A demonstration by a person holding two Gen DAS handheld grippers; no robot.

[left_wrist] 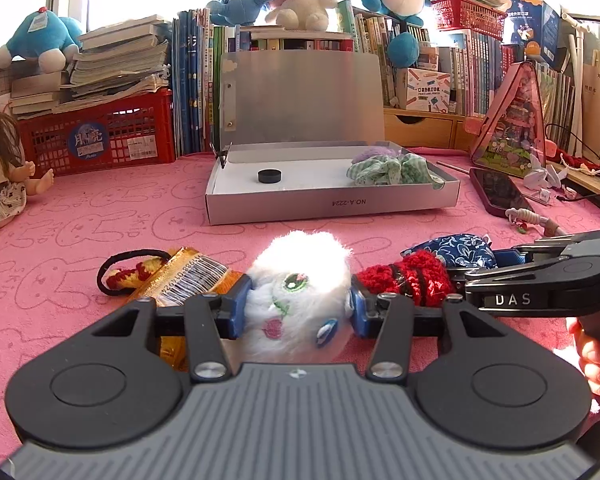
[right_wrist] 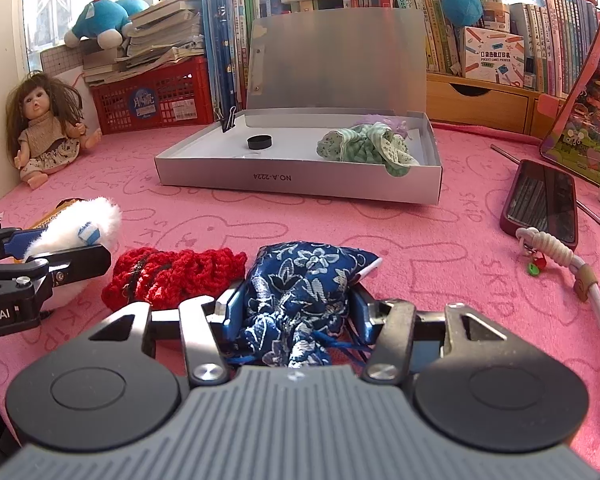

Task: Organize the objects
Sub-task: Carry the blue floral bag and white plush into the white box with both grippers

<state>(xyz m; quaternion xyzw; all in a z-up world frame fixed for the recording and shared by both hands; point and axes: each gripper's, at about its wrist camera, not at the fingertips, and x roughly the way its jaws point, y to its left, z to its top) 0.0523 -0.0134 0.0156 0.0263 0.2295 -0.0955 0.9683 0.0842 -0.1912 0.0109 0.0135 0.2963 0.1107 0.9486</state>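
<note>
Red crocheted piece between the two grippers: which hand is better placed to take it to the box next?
Neither is free: the left gripper clamps the white fluffy toy, the right gripper the blue floral pouch. The red crocheted piece lies beside the pouch, so probably the right, after unloading into the box.

White fluffy toy (left_wrist: 300, 292), blue floral pouch (right_wrist: 304, 280), red knit (right_wrist: 176, 276).

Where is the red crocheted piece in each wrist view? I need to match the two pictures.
Left wrist view: the red crocheted piece lies right of centre on the pink cloth, between the white fluffy toy and the blue floral pouch.
Right wrist view: it lies left of centre, between the same toy and pouch.
Shared landmark: the open grey box behind it, holding a black round cap.
</note>
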